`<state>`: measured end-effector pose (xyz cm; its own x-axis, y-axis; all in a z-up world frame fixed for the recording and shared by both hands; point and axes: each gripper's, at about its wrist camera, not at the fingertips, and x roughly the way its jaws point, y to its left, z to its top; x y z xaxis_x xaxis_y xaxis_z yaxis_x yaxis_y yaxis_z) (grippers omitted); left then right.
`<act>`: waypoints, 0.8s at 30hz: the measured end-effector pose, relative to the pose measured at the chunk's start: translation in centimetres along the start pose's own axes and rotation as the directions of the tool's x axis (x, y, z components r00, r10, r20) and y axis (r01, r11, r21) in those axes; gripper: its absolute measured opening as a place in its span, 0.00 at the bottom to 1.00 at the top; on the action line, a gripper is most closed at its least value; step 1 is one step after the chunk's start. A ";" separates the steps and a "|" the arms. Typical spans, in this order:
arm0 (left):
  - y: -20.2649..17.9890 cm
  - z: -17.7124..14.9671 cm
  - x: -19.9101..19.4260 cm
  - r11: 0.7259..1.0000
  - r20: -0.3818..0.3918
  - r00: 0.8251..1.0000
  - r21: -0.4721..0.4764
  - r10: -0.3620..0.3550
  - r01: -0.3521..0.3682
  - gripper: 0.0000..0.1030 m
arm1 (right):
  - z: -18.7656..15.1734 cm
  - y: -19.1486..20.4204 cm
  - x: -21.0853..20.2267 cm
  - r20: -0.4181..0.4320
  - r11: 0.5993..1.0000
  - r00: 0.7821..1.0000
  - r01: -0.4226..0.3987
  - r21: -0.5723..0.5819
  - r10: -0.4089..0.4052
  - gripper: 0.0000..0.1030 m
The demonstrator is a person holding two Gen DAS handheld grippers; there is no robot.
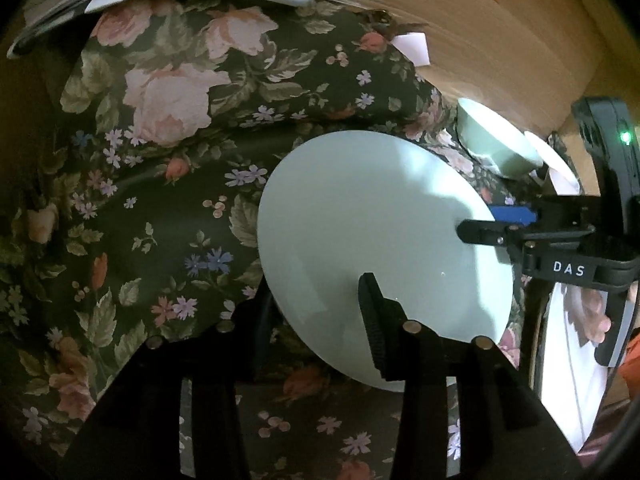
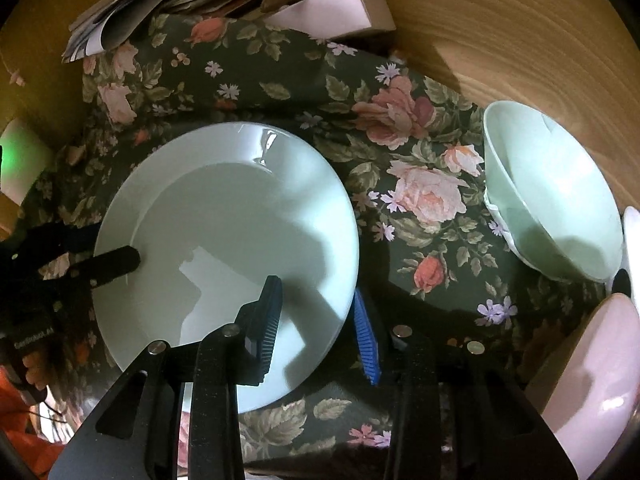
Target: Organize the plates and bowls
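Note:
A pale green plate (image 1: 372, 220) (image 2: 224, 216) hangs tilted over the floral cloth (image 1: 160, 208), with a dark shadow under its right side. My left gripper (image 1: 316, 292) is shut on its near rim: one finger lies on top, the other sits under the plate. In the right wrist view the left gripper (image 2: 120, 264) comes in from the left. My right gripper (image 2: 316, 286) is shut on the opposite rim, one blue pad over the plate and one outside its edge. In the left wrist view the right gripper (image 1: 480, 222) enters from the right. A pale green bowl (image 2: 552, 200) (image 1: 496, 144) stands on the cloth to the right.
A pink bowl (image 2: 592, 380) sits at the lower right, with a white dish edge (image 2: 633, 232) behind it. Stacked papers (image 2: 132, 0) and a white box (image 2: 344, 12) lie along the cloth's far edge. Bare wooden tabletop (image 2: 500, 40) runs beyond the cloth.

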<state>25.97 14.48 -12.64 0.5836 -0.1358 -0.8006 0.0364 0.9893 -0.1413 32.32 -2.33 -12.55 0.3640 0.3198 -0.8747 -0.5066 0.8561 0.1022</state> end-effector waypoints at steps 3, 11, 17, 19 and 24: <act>-0.1 -0.2 -0.3 1.000 0.001 1.000 -0.004 -0.001 0.001 0.39 | 0.0 0.1 -0.6 0.023 1.000 1.000 0.019 -0.013 -0.018 0.32; -0.3 -0.7 -1.2 0.999 0.004 1.000 -0.035 -0.017 0.018 0.40 | -0.9 0.7 -4.0 0.095 0.999 0.995 0.039 -0.031 -0.036 0.32; -0.6 -1.5 -2.8 0.999 0.029 1.000 -0.034 -0.012 0.013 0.40 | -2.2 0.7 -5.5 0.109 0.999 0.994 0.032 -0.028 -0.029 0.32; -0.7 -1.6 -3.5 0.999 0.042 0.999 -0.032 -0.010 0.012 0.40 | -2.8 0.7 -5.9 0.117 0.999 0.993 0.025 -0.025 -0.021 0.32; -1.2 -1.9 -4.9 0.999 0.073 0.997 -0.030 -0.016 0.019 0.40 | -3.0 0.7 -5.9 0.148 0.999 0.989 0.027 -0.030 -0.023 0.32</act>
<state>21.54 13.84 -9.62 0.6402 -0.1477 -0.7539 0.0228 0.9846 -0.1736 27.47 -4.82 -8.70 0.4872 0.3571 -0.7969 -0.5197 0.8520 0.0641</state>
